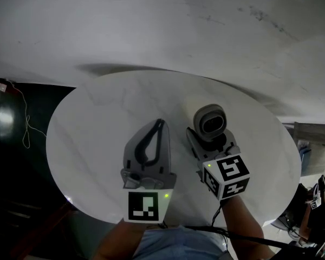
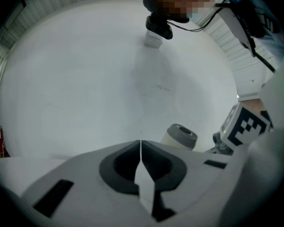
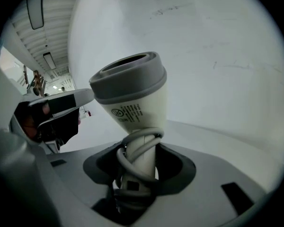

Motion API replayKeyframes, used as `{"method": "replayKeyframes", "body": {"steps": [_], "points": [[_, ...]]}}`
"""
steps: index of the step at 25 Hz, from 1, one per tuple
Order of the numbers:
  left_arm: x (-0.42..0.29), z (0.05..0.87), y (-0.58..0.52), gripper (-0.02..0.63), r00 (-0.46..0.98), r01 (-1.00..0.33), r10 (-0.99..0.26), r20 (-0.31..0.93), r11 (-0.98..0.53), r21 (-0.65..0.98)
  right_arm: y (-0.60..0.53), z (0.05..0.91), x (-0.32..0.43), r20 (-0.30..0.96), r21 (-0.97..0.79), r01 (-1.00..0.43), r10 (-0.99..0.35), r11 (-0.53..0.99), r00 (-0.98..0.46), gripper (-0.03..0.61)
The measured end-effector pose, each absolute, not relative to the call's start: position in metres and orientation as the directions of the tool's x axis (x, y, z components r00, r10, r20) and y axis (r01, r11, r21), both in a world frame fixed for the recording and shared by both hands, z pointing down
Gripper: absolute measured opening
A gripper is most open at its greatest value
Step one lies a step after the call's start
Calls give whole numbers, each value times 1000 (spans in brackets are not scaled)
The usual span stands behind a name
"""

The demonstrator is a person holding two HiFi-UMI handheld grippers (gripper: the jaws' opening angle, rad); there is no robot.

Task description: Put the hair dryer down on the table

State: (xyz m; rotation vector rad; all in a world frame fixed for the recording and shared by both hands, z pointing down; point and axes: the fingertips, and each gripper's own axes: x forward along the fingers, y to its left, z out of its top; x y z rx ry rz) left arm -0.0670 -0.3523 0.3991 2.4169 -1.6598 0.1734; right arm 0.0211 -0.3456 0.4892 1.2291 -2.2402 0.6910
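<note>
Right gripper (image 1: 207,144) clamped on handle of hair dryer (image 1: 210,121), cord (image 3: 138,145) wound round that handle. Nozzle pointing up, held over round white table (image 1: 92,129). Left gripper (image 1: 160,124) just beside, fingers together, empty.

The head view is dim and grey, and the round white table (image 1: 97,129) is its brightest surface. A soft, wide shadow runs along the table's far edge, and a small glint sits at its near left edge. Past the left edge everything sinks to near black. Both gripper views are fisheye, bent at the rim and ringed by black corners. In the right gripper view, strip lights (image 3: 48,58) glow at upper left, the hair dryer (image 3: 132,98) is sharp, and the foreground nearest the lens is soft.
</note>
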Motion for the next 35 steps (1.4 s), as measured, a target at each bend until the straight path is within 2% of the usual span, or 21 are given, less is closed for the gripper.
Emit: {"method": "replayKeyframes", "body": {"steps": [23,28,35], "points": [[-80,408,-355,17,345,-938,-908,236,-327,114,-352,522,18,761,-265,-860,-453,437,-464,199],[-84,408,-357,17,334,-942,-915,229,-312,125,-346,536,17,806,-296,-855,-368,427,-463,201],[-86,413,-359,17,333,-942,-912,240,-313,121,-346,540,14,816,-292,-851,-349,438,-460,206]]}}
